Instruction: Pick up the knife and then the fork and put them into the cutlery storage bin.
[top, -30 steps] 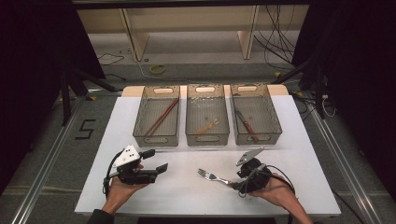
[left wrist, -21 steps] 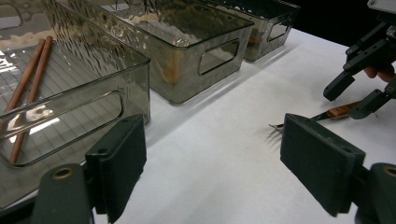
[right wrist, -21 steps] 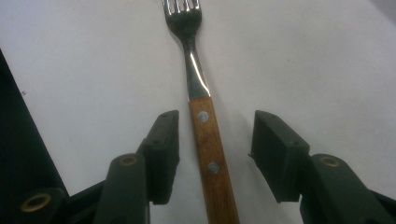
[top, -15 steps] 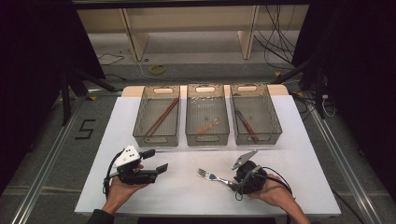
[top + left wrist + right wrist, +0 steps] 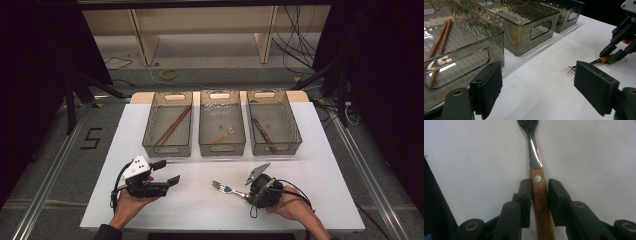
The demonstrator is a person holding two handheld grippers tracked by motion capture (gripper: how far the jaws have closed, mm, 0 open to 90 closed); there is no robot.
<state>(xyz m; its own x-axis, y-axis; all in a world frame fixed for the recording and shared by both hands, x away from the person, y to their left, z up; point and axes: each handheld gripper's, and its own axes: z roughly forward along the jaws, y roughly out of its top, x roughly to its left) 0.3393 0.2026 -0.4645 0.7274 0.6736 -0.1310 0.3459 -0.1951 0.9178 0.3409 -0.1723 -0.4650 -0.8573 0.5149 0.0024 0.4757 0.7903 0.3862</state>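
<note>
A fork (image 5: 227,189) with a wooden handle (image 5: 540,192) lies flat on the white table, tines pointing left. My right gripper (image 5: 248,195) is low over it, jaws either side of the handle (image 5: 604,59). In the right gripper view (image 5: 540,182) the jaws have just been closing. The left pad is against the wood and a thin gap remains at the right pad. My left gripper (image 5: 167,171) hovers at the near left, wide open (image 5: 537,72) with nothing between its pads, pointing toward the fork's tines (image 5: 571,67).
Three clear bins stand in a row at the back of the table. The left bin (image 5: 167,149) holds brown chopsticks (image 5: 439,42), the middle bin (image 5: 222,149) a small wooden piece, the right bin (image 5: 276,148) a wooden-handled utensil. White table surface (image 5: 200,210) lies between the hands.
The right hand has shifted slightly toward the near edge, staying over the fork's handle. The fork and the left gripper have not moved.
</note>
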